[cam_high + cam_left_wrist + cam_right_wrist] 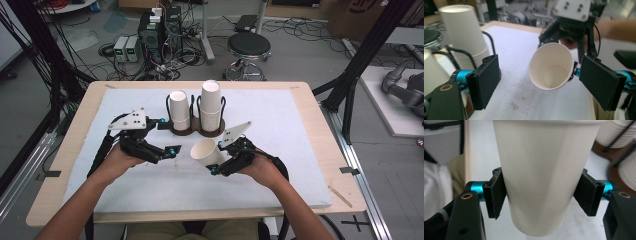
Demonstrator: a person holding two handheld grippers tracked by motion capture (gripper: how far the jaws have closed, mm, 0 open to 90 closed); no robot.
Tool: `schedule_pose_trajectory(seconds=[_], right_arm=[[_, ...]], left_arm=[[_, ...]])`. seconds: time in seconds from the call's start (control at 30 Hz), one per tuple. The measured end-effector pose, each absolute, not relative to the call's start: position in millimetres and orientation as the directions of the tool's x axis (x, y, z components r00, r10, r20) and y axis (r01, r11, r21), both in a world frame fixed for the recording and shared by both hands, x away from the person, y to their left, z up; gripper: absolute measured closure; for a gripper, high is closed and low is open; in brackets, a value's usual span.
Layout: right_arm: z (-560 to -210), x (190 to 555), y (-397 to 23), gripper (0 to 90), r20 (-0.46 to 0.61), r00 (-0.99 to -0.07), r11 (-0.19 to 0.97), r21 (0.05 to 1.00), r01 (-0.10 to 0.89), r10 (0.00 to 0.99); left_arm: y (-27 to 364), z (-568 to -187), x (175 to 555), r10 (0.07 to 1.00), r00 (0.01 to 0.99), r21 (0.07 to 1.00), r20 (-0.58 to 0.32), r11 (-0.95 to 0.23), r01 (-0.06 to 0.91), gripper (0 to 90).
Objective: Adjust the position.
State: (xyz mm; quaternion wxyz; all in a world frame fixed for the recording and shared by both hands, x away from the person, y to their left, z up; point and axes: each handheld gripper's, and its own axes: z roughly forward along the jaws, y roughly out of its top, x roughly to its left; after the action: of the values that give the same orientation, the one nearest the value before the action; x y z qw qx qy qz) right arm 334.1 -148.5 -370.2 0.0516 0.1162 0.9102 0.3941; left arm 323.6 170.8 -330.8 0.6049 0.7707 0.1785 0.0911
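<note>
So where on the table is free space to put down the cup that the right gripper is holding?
The white mat lies bare right of the cup holder, out to the table's right edge, and along the near edge. It is crowded at the centre: holder, both cup stacks, left gripper and right gripper with the held cup.

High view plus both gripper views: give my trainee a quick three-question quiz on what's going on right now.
1. True or false: the right gripper is shut on a single paper cup.
2. Which way does that cup's open mouth face in the left gripper view? A) down at the table B) toward the left gripper's camera C) away from it
3. Fill in: the left gripper has its jaws ____.

Key:
1. True; in the right gripper view both pads press the cup's sides.
2. B; its inside bottom is visible.
3. Open, empty; the two cup stacks sit in the cup holder.
</note>
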Motion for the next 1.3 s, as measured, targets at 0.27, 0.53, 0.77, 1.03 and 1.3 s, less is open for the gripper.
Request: schedule_pose_trajectory(seconds=[0.27, 0.53, 0.77, 1.03, 1.3], right_arm=[[-373.8, 328.3, -170.6, 32.4, -0.071, -0.937, 0.557, 0.818, 0.141, 0.343], [-375.6, 325.6, -201.7, 32.3, -0.078, -0.875, 0.434, 0.887, 0.158, 0.478], [-378.8, 324.3, -227.5, 32.2, -0.079, -0.815, 0.367, 0.915, 0.169, 0.574], [-380.0, 325.9, -253.0, 32.2, -0.086, -0.751, 0.317, 0.933, 0.169, 0.654], [-380.9, 321.9, -270.0, 32.0, -0.057, -0.704, 0.266, 0.945, 0.191, 0.708]], left_arm=[[186.5, -354.2, 323.7, 0.48, 0.872, 0.98, -0.1, -0.103, 0.169, 17.0], [199.6, -380.7, 324.5, 0.568, 0.815, 0.983, -0.118, -0.049, 0.176, 17.6], [204.7, -392.9, 324.7, 0.613, 0.785, 0.985, -0.083, -0.069, 0.158, 18.3], [209.9, -400.7, 314.4, 0.651, 0.759, 0.988, -0.033, -0.095, 0.124, 18.3], [218.9, -401.2, 317.2, 0.686, 0.726, 0.991, -0.043, -0.062, 0.117, 18.3]])
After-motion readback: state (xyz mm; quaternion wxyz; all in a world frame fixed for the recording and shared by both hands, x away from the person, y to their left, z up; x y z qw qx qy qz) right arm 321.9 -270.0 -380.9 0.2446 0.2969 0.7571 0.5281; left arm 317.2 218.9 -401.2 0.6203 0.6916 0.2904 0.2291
